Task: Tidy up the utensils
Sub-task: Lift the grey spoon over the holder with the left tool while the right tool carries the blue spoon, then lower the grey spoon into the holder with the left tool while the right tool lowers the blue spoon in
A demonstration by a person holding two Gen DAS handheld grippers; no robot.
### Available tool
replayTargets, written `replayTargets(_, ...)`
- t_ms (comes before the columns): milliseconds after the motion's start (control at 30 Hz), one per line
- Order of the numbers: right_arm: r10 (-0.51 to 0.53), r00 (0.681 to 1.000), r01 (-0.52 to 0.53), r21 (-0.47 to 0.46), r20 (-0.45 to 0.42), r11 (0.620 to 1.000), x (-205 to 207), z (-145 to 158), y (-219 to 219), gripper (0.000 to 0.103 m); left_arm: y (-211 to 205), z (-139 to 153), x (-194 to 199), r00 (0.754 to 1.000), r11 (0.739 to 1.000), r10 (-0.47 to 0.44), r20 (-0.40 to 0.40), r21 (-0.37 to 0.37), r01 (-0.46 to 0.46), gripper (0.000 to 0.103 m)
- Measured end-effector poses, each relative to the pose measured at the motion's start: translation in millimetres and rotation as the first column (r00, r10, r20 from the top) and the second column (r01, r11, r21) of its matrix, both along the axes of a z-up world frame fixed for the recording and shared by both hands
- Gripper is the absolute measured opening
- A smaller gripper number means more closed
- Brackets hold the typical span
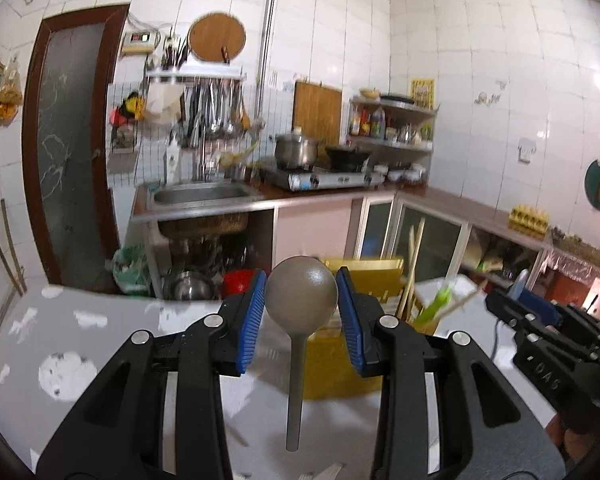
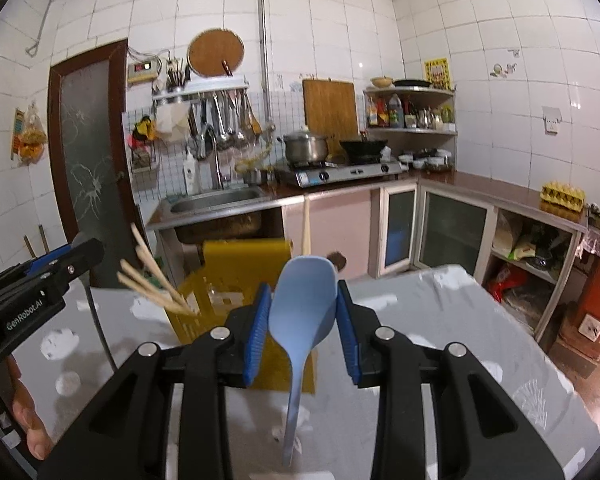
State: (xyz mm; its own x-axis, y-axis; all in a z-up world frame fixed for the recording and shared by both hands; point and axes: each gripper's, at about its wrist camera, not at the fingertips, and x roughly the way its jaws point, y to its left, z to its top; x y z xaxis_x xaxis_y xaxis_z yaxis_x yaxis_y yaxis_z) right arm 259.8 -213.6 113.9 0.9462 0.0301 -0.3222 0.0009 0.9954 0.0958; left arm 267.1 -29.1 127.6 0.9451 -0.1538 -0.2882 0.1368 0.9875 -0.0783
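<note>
My left gripper (image 1: 301,298) is shut on a grey ladle (image 1: 302,294), its round bowl up between the blue pads and its handle hanging down toward the table. My right gripper (image 2: 302,312) is shut on a light blue spatula (image 2: 304,312), blade up, handle pointing down. A yellow slotted utensil holder (image 2: 236,288) stands on the table just beyond both grippers; it also shows in the left wrist view (image 1: 364,272). Wooden chopsticks (image 2: 152,276) lean out of its left side. The right gripper shows at the right in the left wrist view (image 1: 540,316).
The table (image 2: 440,320) has a grey cloth with white patches. Behind it are a sink (image 2: 216,200), a gas stove (image 2: 340,172) with a pot and a wok, hanging utensils and counter cabinets. A green item (image 1: 436,304) sticks out of the holder.
</note>
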Motion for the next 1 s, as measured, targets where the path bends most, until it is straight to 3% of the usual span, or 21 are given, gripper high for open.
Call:
replayTargets(267, -0.005, 0.990, -0.001, 0.037, 0.141, 0.999, 12.6, 51.0, -1.0, 0.033, -12.1, 54.8, -3.7, 0.980, 0.999, -0.013, 0.196, -0.047, 0.023, 0.035)
replayTargets(500, -0.022, 0.967, 0.015, 0.032, 0.255, 0.999, 32.4, 71.0, 2.8, 0.033, -21.4, 68.6, 7.4, 0.950, 0.993, -0.033, 0.310, -0.099, 0.067, 0.035)
replayTargets(800, -0.033, 0.952, 0.030, 0.017, 0.303, 0.999, 57.6, 54.0, 8.2, 0.033, -24.4, 42.9, 48.3, 0.955, 0.990, -0.039, 0.294, -0.122, 0.078, 0.035)
replayTargets(1000, -0.037, 0.948, 0.031, 0.024, 0.315, 0.999, 71.1, 30.5, 7.9, 0.033, -28.4, 15.2, 76.9, 0.960, 0.992, -0.049, 0.275, -0.097, 0.079, 0.035)
